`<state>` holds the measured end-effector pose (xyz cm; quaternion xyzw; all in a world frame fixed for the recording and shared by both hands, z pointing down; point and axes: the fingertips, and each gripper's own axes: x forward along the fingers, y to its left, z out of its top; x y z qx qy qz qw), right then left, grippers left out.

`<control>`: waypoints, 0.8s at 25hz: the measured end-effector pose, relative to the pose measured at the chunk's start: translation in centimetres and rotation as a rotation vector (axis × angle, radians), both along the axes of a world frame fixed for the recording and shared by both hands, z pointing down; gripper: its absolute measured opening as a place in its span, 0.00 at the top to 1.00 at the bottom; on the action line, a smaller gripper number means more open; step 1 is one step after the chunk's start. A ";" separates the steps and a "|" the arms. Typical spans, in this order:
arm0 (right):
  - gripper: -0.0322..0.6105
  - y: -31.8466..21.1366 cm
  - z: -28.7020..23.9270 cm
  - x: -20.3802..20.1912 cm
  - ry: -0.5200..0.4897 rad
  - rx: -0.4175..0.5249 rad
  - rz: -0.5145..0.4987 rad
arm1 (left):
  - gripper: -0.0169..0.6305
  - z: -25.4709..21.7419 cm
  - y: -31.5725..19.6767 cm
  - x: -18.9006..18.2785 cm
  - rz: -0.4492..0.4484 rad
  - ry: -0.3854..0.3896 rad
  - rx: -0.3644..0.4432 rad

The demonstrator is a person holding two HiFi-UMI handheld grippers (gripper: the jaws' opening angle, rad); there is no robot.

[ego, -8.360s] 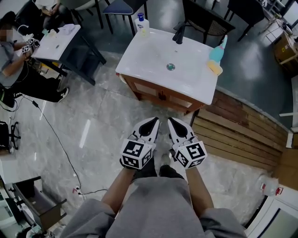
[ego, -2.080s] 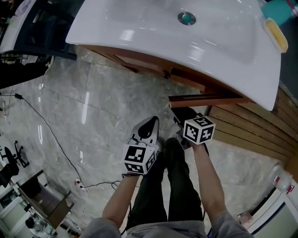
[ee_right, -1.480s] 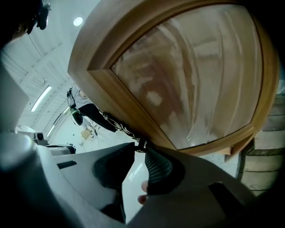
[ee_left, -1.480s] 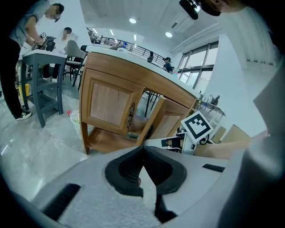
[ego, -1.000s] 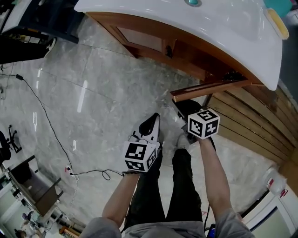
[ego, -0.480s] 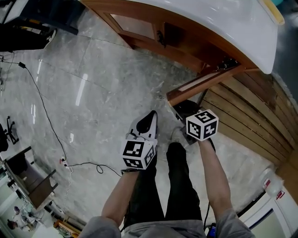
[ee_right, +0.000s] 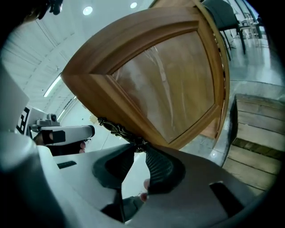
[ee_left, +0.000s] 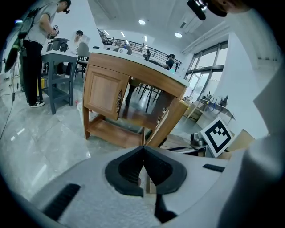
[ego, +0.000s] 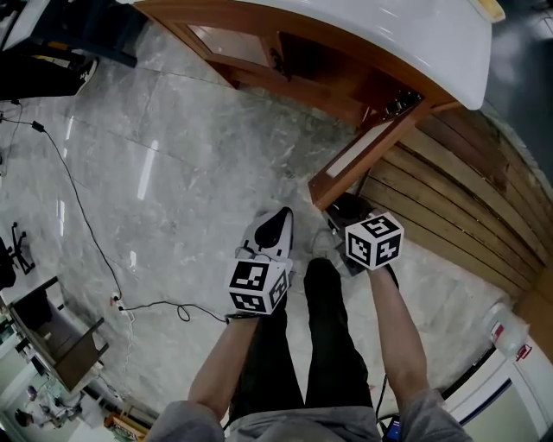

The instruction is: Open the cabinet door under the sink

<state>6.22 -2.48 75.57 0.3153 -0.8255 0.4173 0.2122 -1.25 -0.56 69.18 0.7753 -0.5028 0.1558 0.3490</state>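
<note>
The wooden cabinet (ego: 324, 73) stands under the white sink top (ego: 406, 26). Its right door (ego: 363, 155) is swung out towards me, and its left door (ego: 226, 41) is shut. My right gripper (ego: 337, 205) is at the door's free end. In the right gripper view the door panel (ee_right: 164, 84) fills the frame and my right gripper (ee_right: 138, 149) is shut on the ornate dark door handle (ee_right: 122, 130). My left gripper (ego: 276, 220) hangs shut and empty over the floor. In the left gripper view, the left gripper (ee_left: 143, 153) faces the cabinet (ee_left: 104, 93) and the open door (ee_left: 171, 120).
A slatted wooden platform (ego: 449, 207) lies to the right of the cabinet. A black cable (ego: 73, 194) runs across the marble floor at the left. My legs and shoes (ego: 324, 259) are just below the grippers. People stand by a dark table (ee_left: 58, 62) further off.
The right door, shut at first, has been pulled open by my right gripper and has swung wider over the last second. The left gripper has stayed shut and idle.
</note>
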 end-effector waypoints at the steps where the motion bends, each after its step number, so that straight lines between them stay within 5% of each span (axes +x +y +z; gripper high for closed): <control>1: 0.82 0.2 0.0 0.3 0.004 -0.001 0.009 | 0.96 0.0 0.1 0.3 0.007 0.001 -0.002; 20: 0.85 4.3 0.2 9.3 0.032 -0.015 0.278 | 0.96 -0.2 1.4 5.9 0.137 0.025 -0.005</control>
